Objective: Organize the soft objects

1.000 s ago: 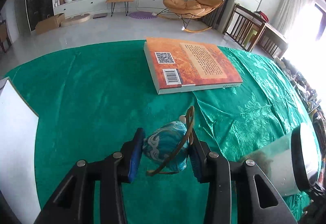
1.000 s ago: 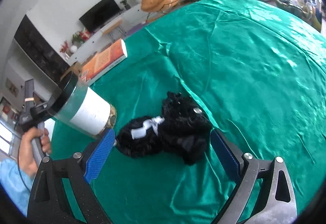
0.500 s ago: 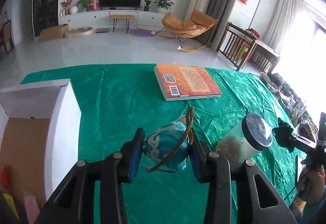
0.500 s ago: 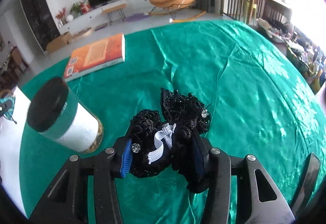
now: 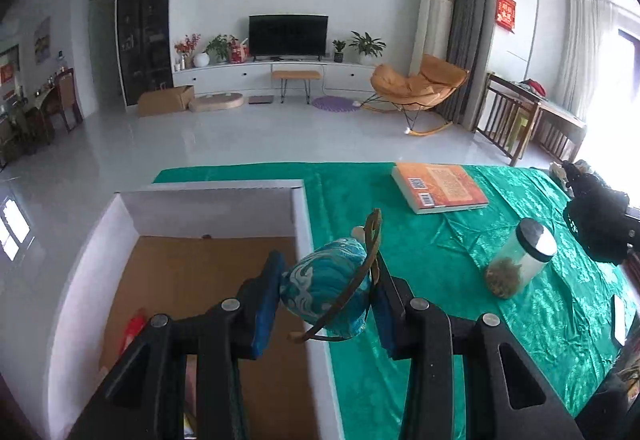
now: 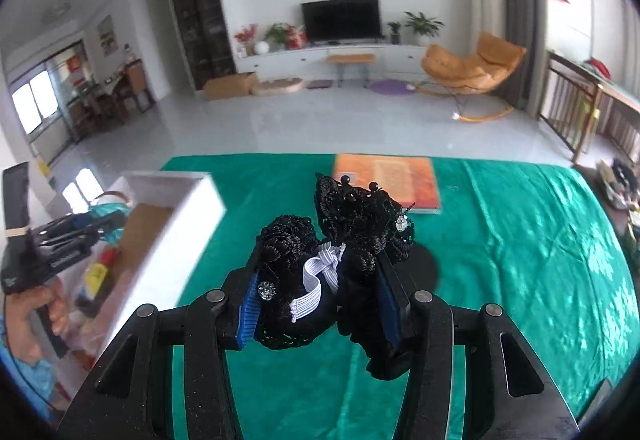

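One green-clothed table [image 5: 400,320] is carrying one white box [image 5: 302,232], one orange book [image 5: 440,185] beyond the box and one lidded jar [image 5: 516,260] right of it. The left gripper [image 5: 326,296] is clamping one blue pouch [image 5: 324,292] above the box's right wall. The right gripper [image 6: 320,292] is squeezing one black lace bundle [image 6: 352,232], lifted right of the box

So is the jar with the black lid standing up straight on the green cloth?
No, the jar lies tipped on its side on the green cloth.
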